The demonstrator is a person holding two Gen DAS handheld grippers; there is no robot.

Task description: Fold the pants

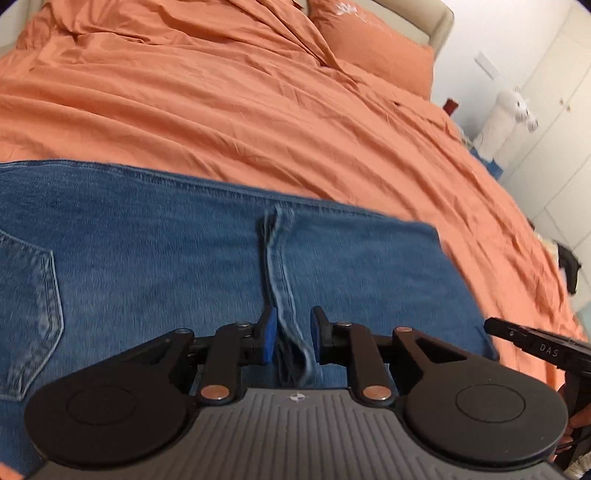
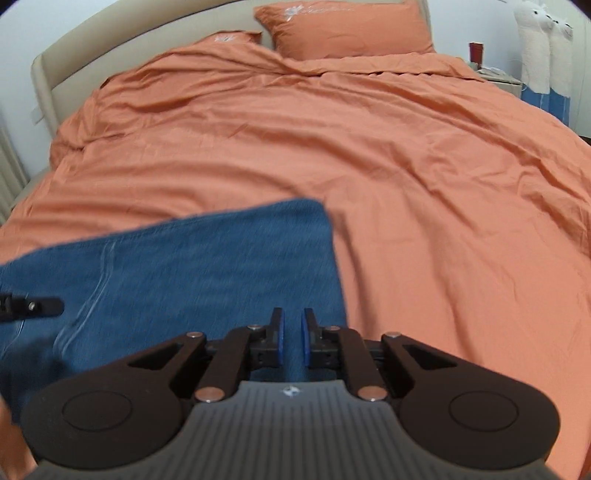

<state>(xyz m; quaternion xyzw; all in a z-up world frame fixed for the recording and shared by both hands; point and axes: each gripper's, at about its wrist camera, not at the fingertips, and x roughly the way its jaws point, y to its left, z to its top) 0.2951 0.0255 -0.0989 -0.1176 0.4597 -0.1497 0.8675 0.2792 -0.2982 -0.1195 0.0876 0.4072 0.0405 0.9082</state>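
Observation:
Blue denim pants (image 1: 166,258) lie folded flat on the orange bed cover; a back pocket (image 1: 29,314) shows at the left, and a frayed hem edge (image 1: 284,295) runs down the middle. My left gripper (image 1: 293,338) hovers low over the hem, jaws partly apart, with hem threads between the pads; a grip is not clear. In the right wrist view the pants (image 2: 203,277) fill the lower left. My right gripper (image 2: 293,338) is over their right edge, jaws slightly apart, holding nothing visible. The right gripper's tip also shows in the left wrist view (image 1: 535,341).
The orange duvet (image 2: 369,166) covers the whole bed, with two orange pillows (image 2: 347,29) at a beige headboard (image 2: 74,66). A nightstand (image 2: 498,79) and white plush toys (image 2: 543,40) stand at the far right. White wardrobe doors (image 1: 554,110) are beyond the bed.

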